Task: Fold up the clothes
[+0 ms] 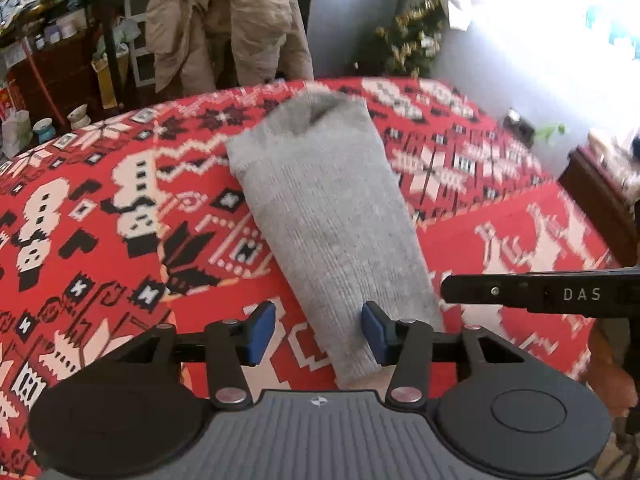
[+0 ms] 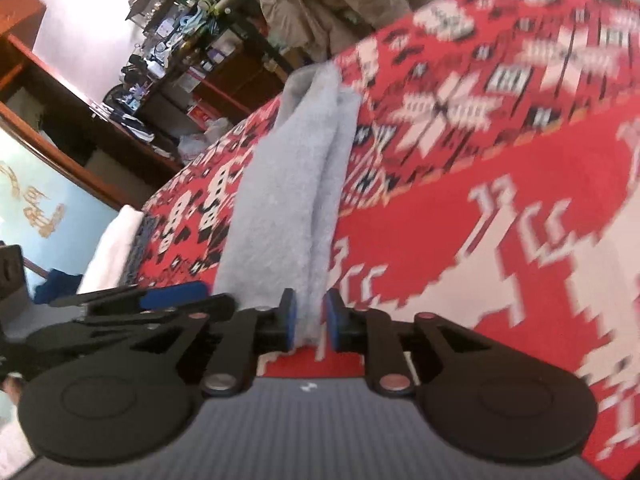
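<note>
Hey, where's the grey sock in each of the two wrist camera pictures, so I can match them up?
Left wrist view: the grey sock lies centre frame, running from the near edge away across the red patterned cloth.
Right wrist view: the sock stretches up from bottom centre, its near end pinched in the right hand-held gripper.
Shared landmark: the beige jacket hanging beyond the cloth.

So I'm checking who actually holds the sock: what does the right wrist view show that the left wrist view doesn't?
Only the right wrist view shows the right gripper pinching the grey sock between its blue pads, plus white folded cloth at the bed's edge. Only the left wrist view shows the left gripper open over the sock's near end, and tinsel behind. Both share the sock, the red patterned blanket and the beige coat.
</note>
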Demonstrator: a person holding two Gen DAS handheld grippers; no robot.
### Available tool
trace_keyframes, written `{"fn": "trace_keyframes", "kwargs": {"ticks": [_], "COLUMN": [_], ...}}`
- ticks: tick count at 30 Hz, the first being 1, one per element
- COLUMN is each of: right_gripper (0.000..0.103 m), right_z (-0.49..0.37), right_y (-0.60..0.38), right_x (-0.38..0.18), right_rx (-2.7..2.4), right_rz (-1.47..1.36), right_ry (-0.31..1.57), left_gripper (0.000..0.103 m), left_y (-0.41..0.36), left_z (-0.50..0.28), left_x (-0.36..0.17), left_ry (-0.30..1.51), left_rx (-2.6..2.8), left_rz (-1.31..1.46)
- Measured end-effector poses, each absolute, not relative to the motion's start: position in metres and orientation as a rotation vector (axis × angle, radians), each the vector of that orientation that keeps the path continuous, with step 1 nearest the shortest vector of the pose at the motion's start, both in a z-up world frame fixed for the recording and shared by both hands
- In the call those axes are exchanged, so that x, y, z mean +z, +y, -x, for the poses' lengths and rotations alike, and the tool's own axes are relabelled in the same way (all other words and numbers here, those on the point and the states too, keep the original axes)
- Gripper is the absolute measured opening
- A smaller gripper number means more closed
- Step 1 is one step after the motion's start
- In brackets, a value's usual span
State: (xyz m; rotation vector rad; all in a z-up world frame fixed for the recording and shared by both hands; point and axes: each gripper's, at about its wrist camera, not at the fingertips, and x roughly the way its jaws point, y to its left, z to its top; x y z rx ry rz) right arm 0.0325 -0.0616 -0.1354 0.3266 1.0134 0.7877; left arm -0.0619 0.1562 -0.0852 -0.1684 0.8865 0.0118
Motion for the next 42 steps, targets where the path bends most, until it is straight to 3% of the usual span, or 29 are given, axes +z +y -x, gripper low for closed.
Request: {"fn": "trace_keyframes", "kwargs": {"ticks": [2,3,5,8,16,25,32,40,42], "right_gripper": [0.019,0.019,0.019,0.019,0.019,0.02,0.021,0.025,0.025], "right_z": [-0.035,-0.037,-0.042,-0.05,-0.066,-0.051,-0.023,0.0,0.002], "right_y": [-0.062,-0.059,-0.045,-0.023,0.033,0.019,0.012,-0.005,-0.006], "right_x": [-0.121,-0.114,-0.11,-0.102,-0.112,-0.108,-0.122,-0.114,-0.121], "right_rx": [0.784,0.786,0.801,0.822,0.83,0.859,0.852,0.869,0.861], "right_rz": [-0.276,-0.253,-0.207,-0.14,0.054,0.008,0.035,0.026,0.033], "right_ry": [0.963,0.937,0.907,0.86,0.823,0.801,0.839,0.858,0.871], "left_gripper": [0.043,0.038,0.017,0.008,0.007,0.006,0.01,0.008,0.012], "left_y": [0.166,0.171,0.183,0.192,0.185,0.181,0.163,0.153,0.149], "left_z": [0.064,0.061,0.05,0.028,0.011,0.034,0.047,0.062,0.067], "left_x": [-0.075,-0.072,-0.069,-0.075,-0.114,-0.093,-0.104,-0.104,-0.11], "left_ry": [0.841,0.822,0.79,0.777,0.836,0.813,0.849,0.887,0.882], "left_rx": [0.009,0.004,-0.009,-0.029,-0.008,-0.056,-0.06,-0.078,-0.067], "left_rz": [0.223,0.261,0.352,0.433,0.378,0.354,0.286,0.247,0.214]}}
